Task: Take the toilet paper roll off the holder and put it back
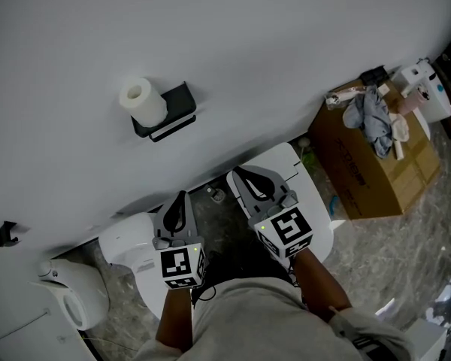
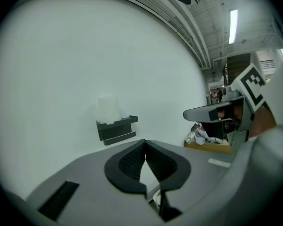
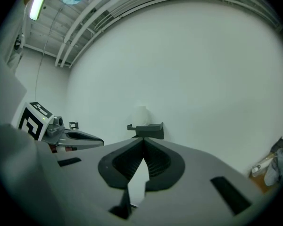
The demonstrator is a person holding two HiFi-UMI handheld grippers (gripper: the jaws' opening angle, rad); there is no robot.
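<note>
Head view: paper roll [image 1: 141, 100] sits upright on the black holder [image 1: 169, 111] on the wall [image 1: 286, 51], well apart from my left claw [image 1: 182, 196] and right claw [image 1: 239, 174]. Left gripper view: jaws closed, nothing btwn. Right gripper view: tips together too, empty, roll straight ahead.

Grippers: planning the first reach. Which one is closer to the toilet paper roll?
The left gripper: the toilet paper roll on the holder lies up-left of its tips, while the right gripper sits farther off to the side.
</note>
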